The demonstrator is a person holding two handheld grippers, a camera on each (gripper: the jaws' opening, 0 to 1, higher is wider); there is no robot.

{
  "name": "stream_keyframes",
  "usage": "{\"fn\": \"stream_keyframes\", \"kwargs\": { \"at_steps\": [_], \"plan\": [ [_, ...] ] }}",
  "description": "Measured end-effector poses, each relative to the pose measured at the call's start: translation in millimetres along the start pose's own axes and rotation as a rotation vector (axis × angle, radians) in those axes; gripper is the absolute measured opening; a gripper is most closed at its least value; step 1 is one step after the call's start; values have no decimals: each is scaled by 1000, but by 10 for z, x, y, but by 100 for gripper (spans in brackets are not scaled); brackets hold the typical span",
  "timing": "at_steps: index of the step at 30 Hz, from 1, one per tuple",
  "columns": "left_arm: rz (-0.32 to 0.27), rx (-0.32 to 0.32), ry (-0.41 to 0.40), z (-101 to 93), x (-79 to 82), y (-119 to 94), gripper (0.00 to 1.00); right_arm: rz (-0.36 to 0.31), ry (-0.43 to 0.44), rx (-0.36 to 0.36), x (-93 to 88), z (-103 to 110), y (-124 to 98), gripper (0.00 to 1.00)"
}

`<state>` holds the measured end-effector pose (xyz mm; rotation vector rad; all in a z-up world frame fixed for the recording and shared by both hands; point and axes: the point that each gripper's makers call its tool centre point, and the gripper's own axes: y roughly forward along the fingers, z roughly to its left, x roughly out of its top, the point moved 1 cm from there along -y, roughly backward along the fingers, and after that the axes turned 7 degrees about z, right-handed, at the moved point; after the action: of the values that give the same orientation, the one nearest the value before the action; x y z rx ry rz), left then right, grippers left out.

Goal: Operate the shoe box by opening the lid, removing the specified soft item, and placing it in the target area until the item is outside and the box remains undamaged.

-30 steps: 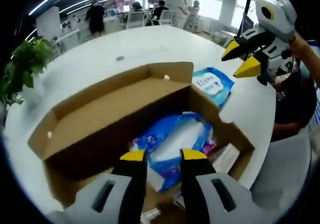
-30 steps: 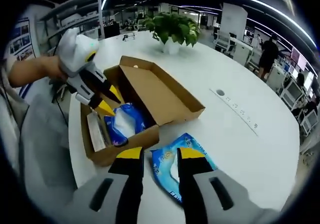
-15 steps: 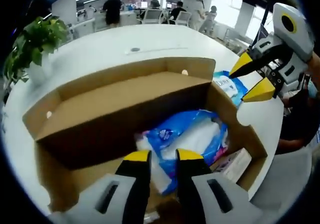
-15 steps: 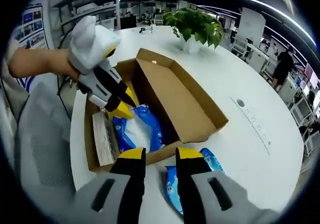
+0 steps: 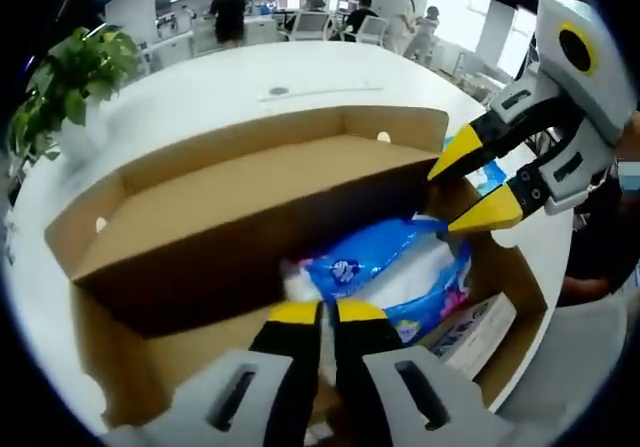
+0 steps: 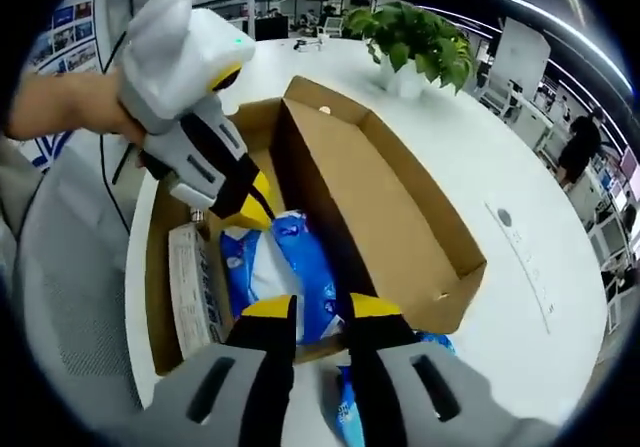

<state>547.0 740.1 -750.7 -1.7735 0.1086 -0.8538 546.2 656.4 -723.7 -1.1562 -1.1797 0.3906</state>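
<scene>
Blue soft pack [image 5: 385, 272] [image 6: 285, 272]: we see it lying inside the shoe box, blue and white plastic, centre of the left gripper view and centre-left of the right gripper view.
Shoe box [image 5: 180, 217] [image 6: 400, 217]: brown cardboard, open, its lid standing up along the far side in the left gripper view; it rests on the counter.
Left gripper [image 5: 328, 312] [image 6: 258, 205]: we see its yellow tips nearly pressed together, a thin slit between them, right at the near edge of the blue soft pack; whether they pinch the plastic we cannot tell. In the right gripper view it reaches down into the box from the upper left, held by a hand [image 6: 70, 112].
Right gripper [image 6: 320, 307] [image 5: 480, 182]: in its own view the tips stand a little apart at the box's near wall. The left gripper view shows it from the side at the right of the frame, tips spread and empty, above the box's right end.
White flat carton [image 5: 478, 329] [image 6: 186, 287]: lies in the box beside the pack.
Second blue pack [image 6: 350, 407] [image 5: 490, 175]: on the counter just outside the box, partly hidden by the right gripper.
Counter [image 5: 230, 82] [image 6: 480, 157]: white and round.
Potted plant [image 5: 65, 77] [image 6: 415, 42]: on the counter beyond the box.
Background people [image 5: 228, 12]: the left gripper view shows them at desks along the top.
</scene>
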Motion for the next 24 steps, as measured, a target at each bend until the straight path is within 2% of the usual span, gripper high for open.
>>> {"fn": "stream_keyframes", "kwargs": {
  "at_steps": [9, 17, 24],
  "plan": [
    [-2, -1, -36, 50, 8, -29, 0, 45, -36, 16, -6, 122, 153, 14],
    [-7, -6, -84, 90, 6, -76, 0, -10, -2, 62, 144, 224, 79, 16],
    [-23, -10, -96, 89, 27, -123, 0, 46, -37, 39, 29, 248, 233, 13]
  ]
}}
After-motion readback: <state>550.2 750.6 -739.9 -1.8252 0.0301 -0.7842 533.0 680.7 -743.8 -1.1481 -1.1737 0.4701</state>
